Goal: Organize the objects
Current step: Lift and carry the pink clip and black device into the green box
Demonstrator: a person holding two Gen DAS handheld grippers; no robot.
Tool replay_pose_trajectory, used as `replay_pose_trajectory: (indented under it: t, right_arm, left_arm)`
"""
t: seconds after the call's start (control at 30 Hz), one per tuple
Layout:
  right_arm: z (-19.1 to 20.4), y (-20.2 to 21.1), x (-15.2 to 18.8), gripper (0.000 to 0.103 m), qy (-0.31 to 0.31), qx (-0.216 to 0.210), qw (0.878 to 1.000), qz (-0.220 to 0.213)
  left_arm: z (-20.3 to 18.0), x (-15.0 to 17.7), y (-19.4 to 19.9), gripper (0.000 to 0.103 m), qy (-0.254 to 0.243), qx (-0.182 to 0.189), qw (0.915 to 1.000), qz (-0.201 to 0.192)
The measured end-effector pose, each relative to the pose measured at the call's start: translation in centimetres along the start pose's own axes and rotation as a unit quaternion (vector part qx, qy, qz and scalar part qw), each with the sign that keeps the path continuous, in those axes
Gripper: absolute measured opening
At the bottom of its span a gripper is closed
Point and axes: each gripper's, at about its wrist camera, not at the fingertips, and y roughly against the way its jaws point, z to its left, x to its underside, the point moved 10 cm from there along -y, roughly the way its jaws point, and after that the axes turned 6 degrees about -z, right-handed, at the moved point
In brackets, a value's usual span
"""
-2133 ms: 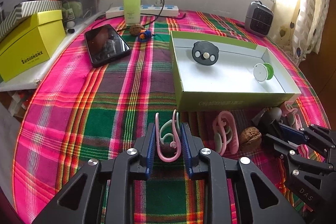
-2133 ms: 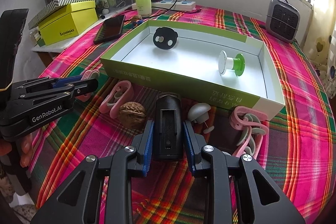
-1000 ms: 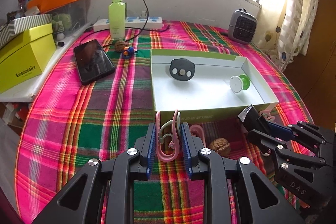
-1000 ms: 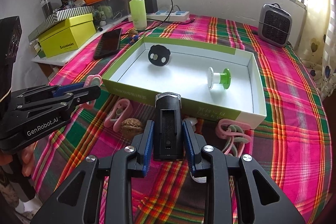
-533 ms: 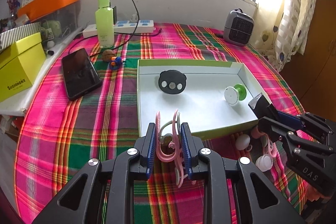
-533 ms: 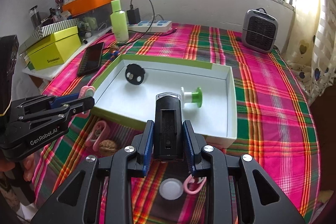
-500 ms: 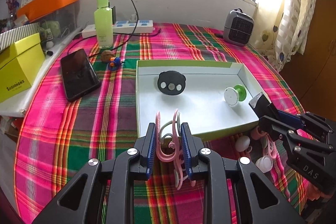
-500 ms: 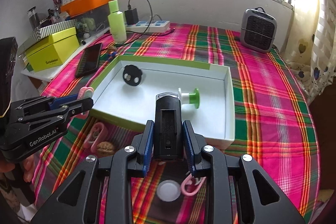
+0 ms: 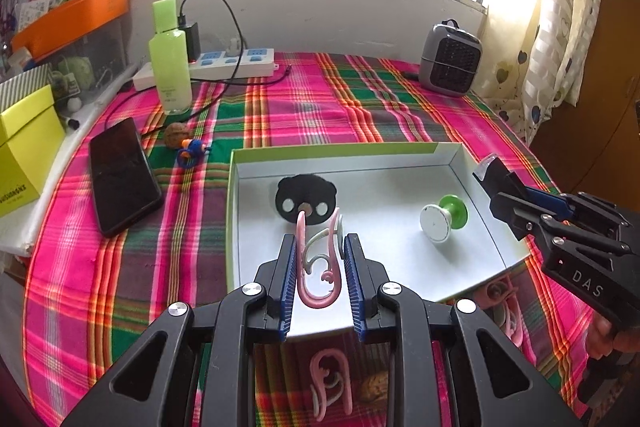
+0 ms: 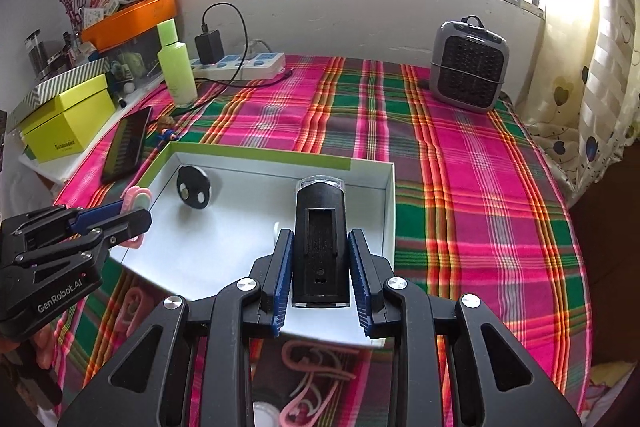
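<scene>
Both tongs have come forward since the earlier frame, from the near side of the white tray [image 9: 456, 157] to over its floor. Left tongs [image 9: 319, 259] are clamped on a pink hook clip [image 9: 318, 267], held upright above the tray's near-left area, just this side of the black bear-shaped disc [image 9: 306, 199]. Right tongs [image 10: 320, 263] are clamped on a black clip-on light [image 10: 320, 239], lens end forward, over the tray's right half. The green-and-white spool [image 9: 442, 221] lies ahead of it; from the right wrist view the light hides it.

Judgement: release step next. Lower each item close to the tray floor before parting the jaws, the clip short of the disc and the light short of the spool. More pink clips [image 9: 330, 383] and a walnut [image 9: 372, 389] remain on the plaid surface [image 9: 304, 115].
</scene>
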Motion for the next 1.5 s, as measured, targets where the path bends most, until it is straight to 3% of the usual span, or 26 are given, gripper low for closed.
replay_pose_trajectory:
  t: [0.7,1.07,1.5]
  right_arm:
    - [-1.8,-5.4,-1.7,0.029,-0.006,-0.014,0.999,0.042]
    - [-2.0,-7.5,-0.8,0.029,-0.026,-0.037,0.996,0.078]
    - [-2.2,-8.5,-0.5,0.029,-0.027,-0.031,0.995,0.091]
  left_arm:
    - [-2.1,-0.6,-5.3,0.022,-0.009,0.016,0.9992,0.036]
    - [-2.6,-0.5,-6.8,0.022,-0.012,0.019,0.9986,0.047]
    - [-2.9,-0.2,-8.0,0.022,-0.018,0.016,0.9979,0.060]
